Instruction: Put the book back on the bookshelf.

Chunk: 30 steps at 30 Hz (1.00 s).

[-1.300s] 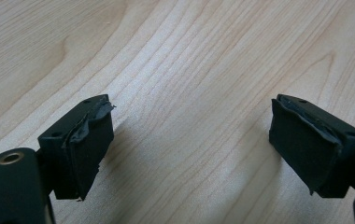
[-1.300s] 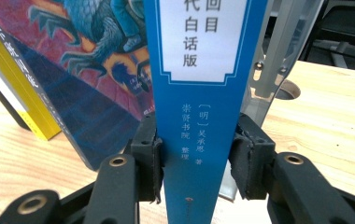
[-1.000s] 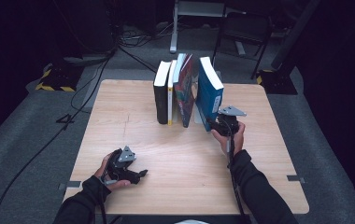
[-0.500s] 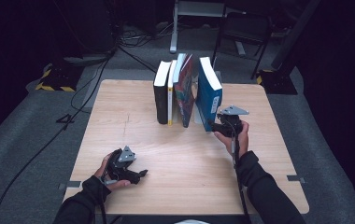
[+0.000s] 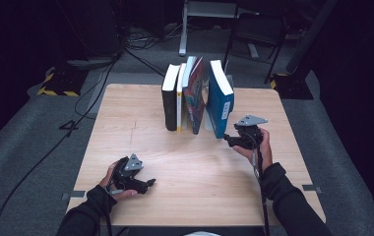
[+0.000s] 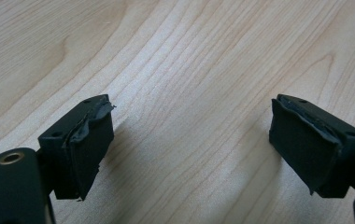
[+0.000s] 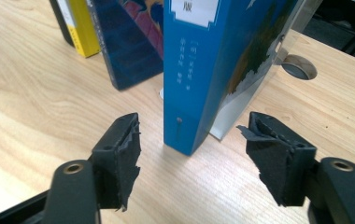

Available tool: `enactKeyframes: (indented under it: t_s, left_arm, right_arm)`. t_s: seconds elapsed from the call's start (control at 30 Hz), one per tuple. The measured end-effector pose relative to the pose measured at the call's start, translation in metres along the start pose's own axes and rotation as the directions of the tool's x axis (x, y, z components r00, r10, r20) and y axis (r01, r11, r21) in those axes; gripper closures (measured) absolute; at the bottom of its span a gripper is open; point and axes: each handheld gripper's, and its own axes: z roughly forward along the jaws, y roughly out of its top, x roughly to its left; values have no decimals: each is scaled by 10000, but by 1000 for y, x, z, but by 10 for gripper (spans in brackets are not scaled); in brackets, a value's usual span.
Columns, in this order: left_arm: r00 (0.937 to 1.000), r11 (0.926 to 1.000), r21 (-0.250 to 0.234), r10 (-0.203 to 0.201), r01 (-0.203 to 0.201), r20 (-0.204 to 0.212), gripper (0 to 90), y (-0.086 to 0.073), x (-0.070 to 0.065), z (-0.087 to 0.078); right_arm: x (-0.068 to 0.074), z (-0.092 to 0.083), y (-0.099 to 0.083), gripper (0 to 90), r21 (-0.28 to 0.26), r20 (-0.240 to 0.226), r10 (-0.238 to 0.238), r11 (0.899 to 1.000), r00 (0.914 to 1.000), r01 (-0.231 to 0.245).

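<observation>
- Right now the right gripper sits just off the near bottom corner of the blue book, its jaws pointing at the spine.
- Its jaws have just been opening; in the right gripper view the two black pads stand apart on either side of the blue book, and neither one touches the cover.
- The blue book stands upright on the wooden table, the last volume at the right end of a short row near the table's far edge.
- Relative to the blue book, the next volume to the left is a dark illustrated book, leaning a little, with a gap between the two at the bottom.
- Further left of the blue book stand a thin yellow book and a black book, both upright and pressed together.
- Behind the blue book, in the right gripper view, a pale bookend rests against its far cover, and a round cable hole lies in the table beyond.
- The left gripper lies well apart from the blue book, at the near left part of the table, held low in the person's hand.
- Its jaws are spread wide with bare wood between the pads.
</observation>
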Motion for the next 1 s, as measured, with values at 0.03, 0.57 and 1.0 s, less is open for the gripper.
enactKeyframes:
  t_s: [0.03, 0.57, 1.0]
  left_arm:
    - [10000, 10000, 16, 18, -18, 6, 139, 0, 0, 0]
    - [10000, 10000, 20, -5, 5, -7, 140, 0, 0, 0]
    - [10000, 10000, 26, 11, -10, -10, 141, 0, 0, 0]
  right_arm:
    - [0, -1, -1, 354, 24, 34, -9, 10000, 10000, 9]
    - [-11, -32, -18, 306, 204, -374, -708, 9972, 9968, 716]
    - [-9, -63, -36, 289, 87, -717, -1665, 9858, 9834, 1675]
